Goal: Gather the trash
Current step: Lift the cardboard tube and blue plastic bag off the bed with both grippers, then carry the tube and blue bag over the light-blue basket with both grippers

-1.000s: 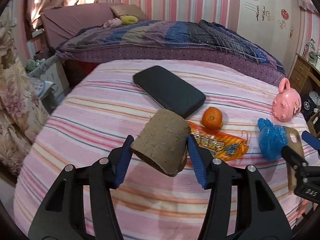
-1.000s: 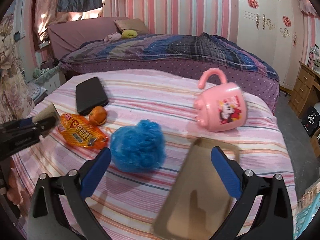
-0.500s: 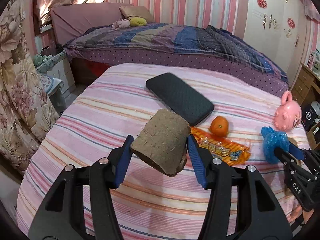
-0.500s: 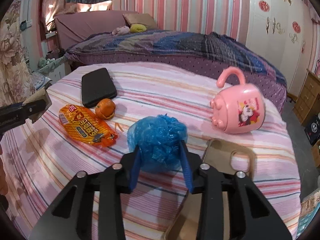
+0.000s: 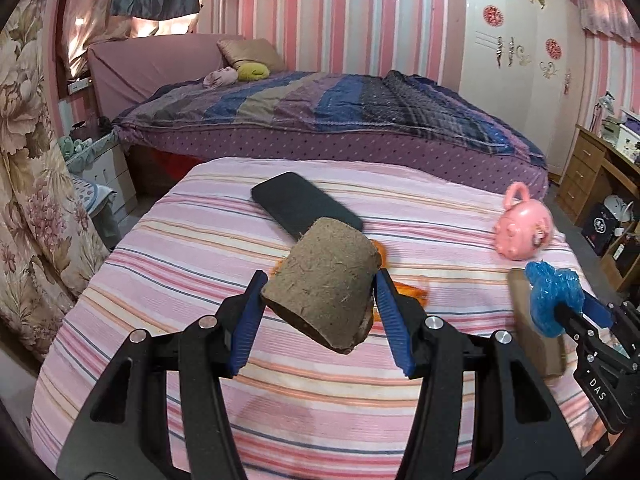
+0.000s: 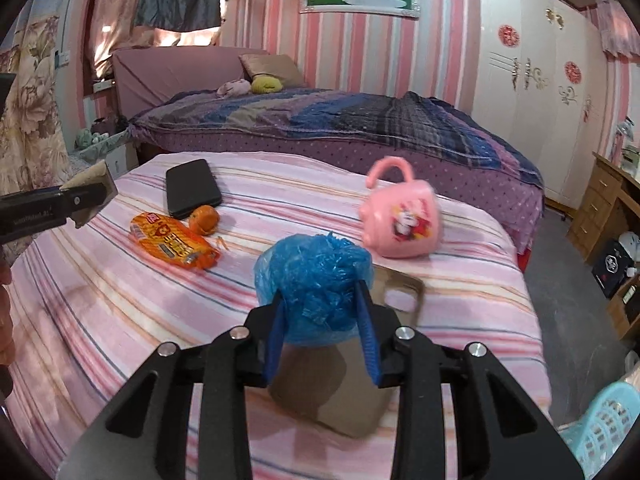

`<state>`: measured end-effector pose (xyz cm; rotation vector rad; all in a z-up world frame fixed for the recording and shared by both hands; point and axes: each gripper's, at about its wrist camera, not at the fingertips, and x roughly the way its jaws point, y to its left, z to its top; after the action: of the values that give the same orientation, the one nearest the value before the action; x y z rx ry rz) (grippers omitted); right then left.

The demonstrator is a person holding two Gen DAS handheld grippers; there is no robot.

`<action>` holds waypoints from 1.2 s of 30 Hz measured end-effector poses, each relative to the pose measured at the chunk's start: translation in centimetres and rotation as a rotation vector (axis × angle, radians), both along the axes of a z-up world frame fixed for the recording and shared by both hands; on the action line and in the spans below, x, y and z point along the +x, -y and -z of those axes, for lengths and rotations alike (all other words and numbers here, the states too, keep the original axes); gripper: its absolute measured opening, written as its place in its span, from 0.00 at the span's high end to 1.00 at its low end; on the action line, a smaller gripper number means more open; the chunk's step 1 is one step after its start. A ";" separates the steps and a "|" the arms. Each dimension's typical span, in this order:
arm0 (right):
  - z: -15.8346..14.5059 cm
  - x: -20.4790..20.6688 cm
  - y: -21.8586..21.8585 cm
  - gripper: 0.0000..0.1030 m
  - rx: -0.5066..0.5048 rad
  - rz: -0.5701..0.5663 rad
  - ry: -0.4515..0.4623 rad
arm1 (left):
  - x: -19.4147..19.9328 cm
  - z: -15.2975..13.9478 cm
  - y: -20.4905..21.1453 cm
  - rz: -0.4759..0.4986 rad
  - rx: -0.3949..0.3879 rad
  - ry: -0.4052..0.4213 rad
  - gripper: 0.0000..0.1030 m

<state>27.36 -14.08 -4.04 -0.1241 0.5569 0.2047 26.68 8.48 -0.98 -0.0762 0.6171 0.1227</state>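
My left gripper (image 5: 320,276) is shut on a brown cardboard roll (image 5: 328,268) and holds it above the pink striped cloth (image 5: 192,264). In the right wrist view the roll (image 6: 94,176) shows at the far left. My right gripper (image 6: 320,292) is shut on a crumpled blue plastic bag (image 6: 316,264), its pads pressing both sides, and the bag is lifted off the cloth. The left wrist view shows the same bag (image 5: 552,292) at the right edge. An orange snack wrapper (image 6: 172,242) lies flat on the cloth, left of the bag.
A tangerine (image 6: 204,219) and a black phone (image 6: 192,188) lie beyond the wrapper. A pink mug (image 6: 404,220) lies on its side at the right. Under my right gripper lies a brown phone case (image 6: 360,360). A light blue basket (image 6: 604,432) stands on the floor, lower right.
My right gripper went from wide open to shut on the blue bag and raised it. Both grippers drew back and up from the cloth. The left one kept hold of the roll.
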 end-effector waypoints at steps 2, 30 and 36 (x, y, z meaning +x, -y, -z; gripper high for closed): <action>-0.3 -0.8 0.7 0.68 -0.006 0.009 0.013 | -0.6 -0.2 0.9 0.009 -0.003 0.012 0.48; -2.6 -13.4 21.8 0.68 0.035 0.340 0.114 | -9.3 1.8 17.4 0.187 0.036 0.035 0.48; -1.7 -14.8 26.4 0.68 -0.001 0.404 0.087 | -10.2 1.3 20.8 0.219 0.003 0.040 0.48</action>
<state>12.59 -40.44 -2.32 -0.0191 0.4842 -0.1929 16.49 -12.34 -2.30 -0.0075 0.5816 -0.0897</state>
